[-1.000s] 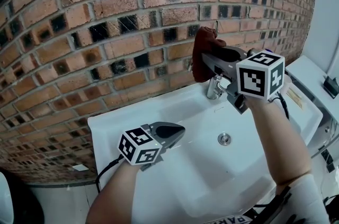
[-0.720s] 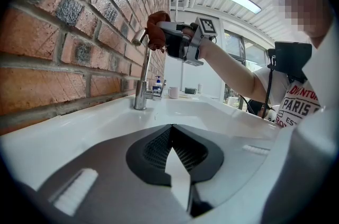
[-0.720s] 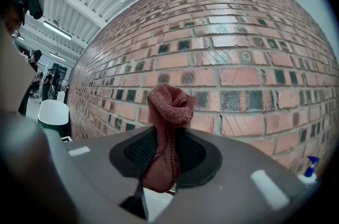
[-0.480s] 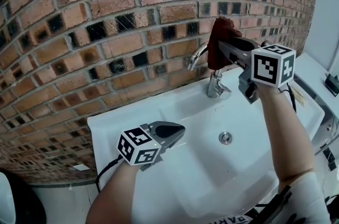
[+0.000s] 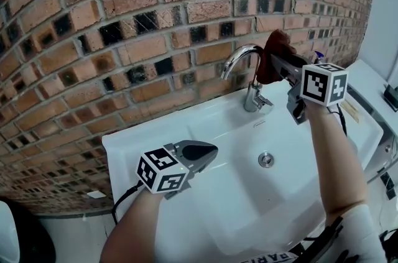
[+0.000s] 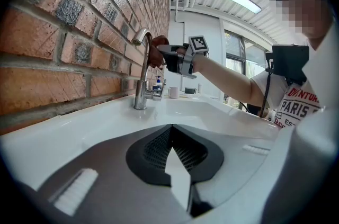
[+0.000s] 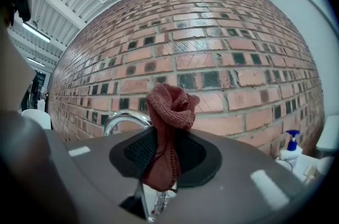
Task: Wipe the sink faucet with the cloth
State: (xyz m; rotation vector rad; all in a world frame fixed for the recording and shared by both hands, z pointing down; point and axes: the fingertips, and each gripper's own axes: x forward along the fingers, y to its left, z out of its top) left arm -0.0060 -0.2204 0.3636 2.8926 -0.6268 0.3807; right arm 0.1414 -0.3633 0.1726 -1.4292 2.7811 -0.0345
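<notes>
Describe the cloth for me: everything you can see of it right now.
The cloth is a small dark red knitted rag, bunched into a wad. The right gripper is shut on it, pinching its lower part so the crumpled top sticks out past the jaws. It is held high beside the faucet, at the top of the curved neck, and seems to touch it there.

The head camera sits high over the sink [image 5: 217, 150] and faces steeply down, with the faucet [image 5: 252, 94] at 2 o'clock and the brick wall [image 5: 124, 19] across 12. The camera on the left gripper [image 5: 211, 150] rides low, seemingly just above the sink's deck, and faces along the wall to the faucet at 10 o'clock and the right gripper [image 5: 278, 63] beside it. The right gripper's camera sits close to the wall and faces it, with the faucet's arch near 9 o'clock behind the cloth [image 7: 169, 112]. All three views share faucet and wall.
</notes>
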